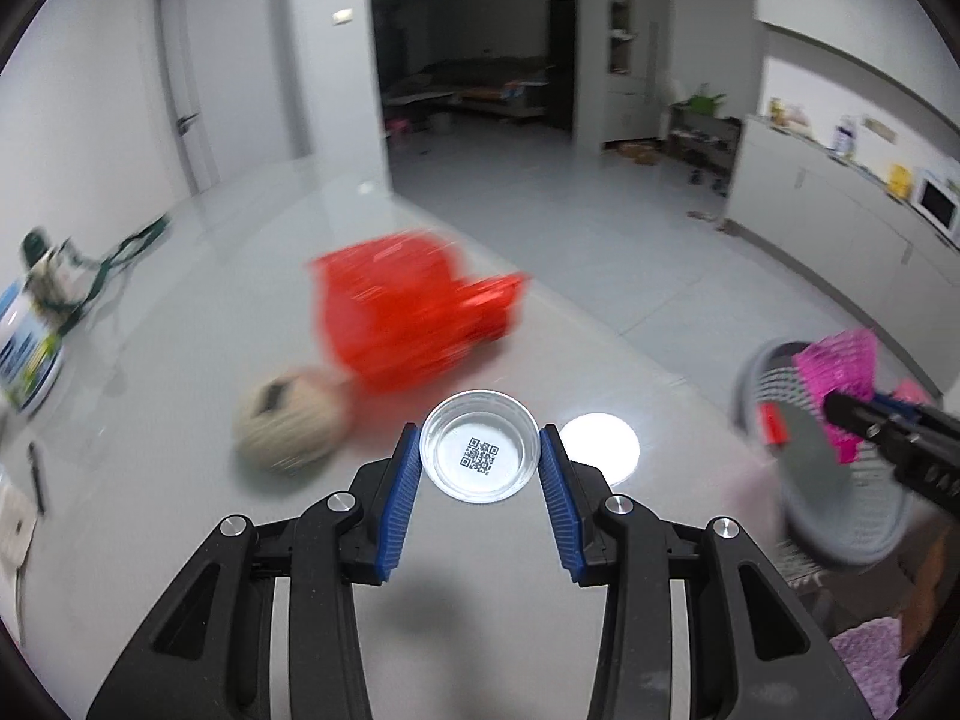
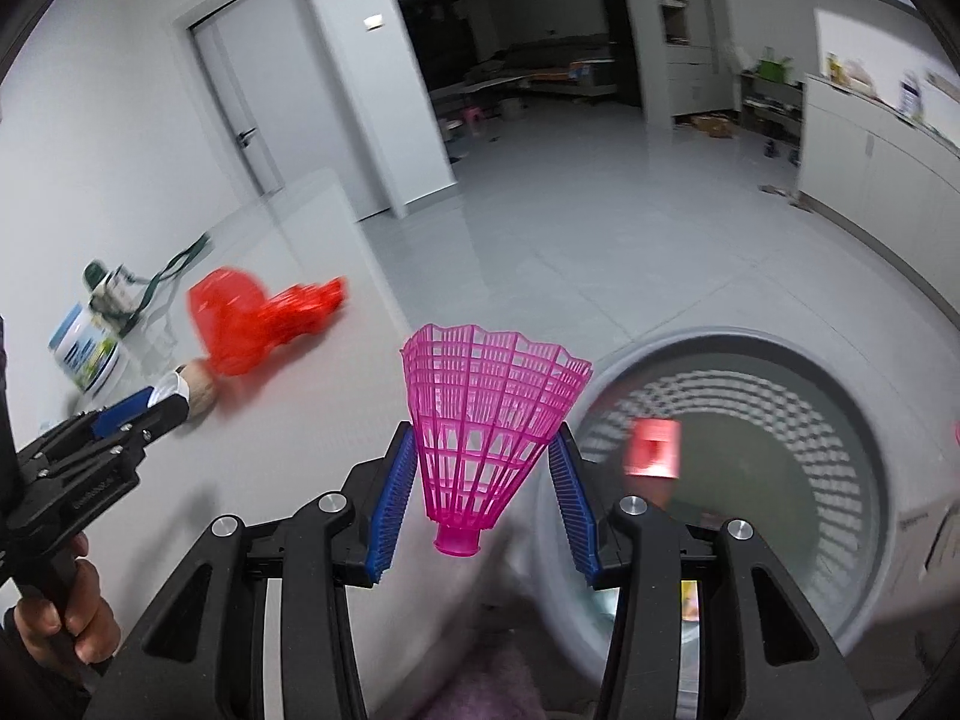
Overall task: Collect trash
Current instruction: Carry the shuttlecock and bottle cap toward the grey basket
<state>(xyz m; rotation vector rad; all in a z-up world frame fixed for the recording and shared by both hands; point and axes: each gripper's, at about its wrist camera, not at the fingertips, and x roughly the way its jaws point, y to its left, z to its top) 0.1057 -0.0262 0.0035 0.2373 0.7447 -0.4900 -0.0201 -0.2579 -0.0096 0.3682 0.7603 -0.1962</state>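
A small clear plastic cup (image 1: 479, 483) with a QR code on its bottom sits between the blue pads of my left gripper (image 1: 479, 439), which is shut on it above the white table (image 1: 480, 630). My right gripper (image 2: 485, 441) is shut on a pink plastic shuttlecock (image 2: 489, 402), skirt up, at the left rim of a round grey mesh basket (image 2: 720, 354). A red scrap (image 2: 654, 447) lies inside the basket. In the left wrist view, the right gripper and the shuttlecock (image 1: 840, 369) hang over the basket (image 1: 840, 531). The left gripper (image 2: 159, 402) shows far left.
A crumpled red plastic bag (image 1: 408, 318) and a beige ball of twine (image 1: 288, 426) lie on the table. A labelled tub (image 2: 90, 354) and a green-capped bottle (image 2: 111, 285) stand at the left. A hand (image 2: 78, 618) grips the left tool. Tiled floor lies beyond.
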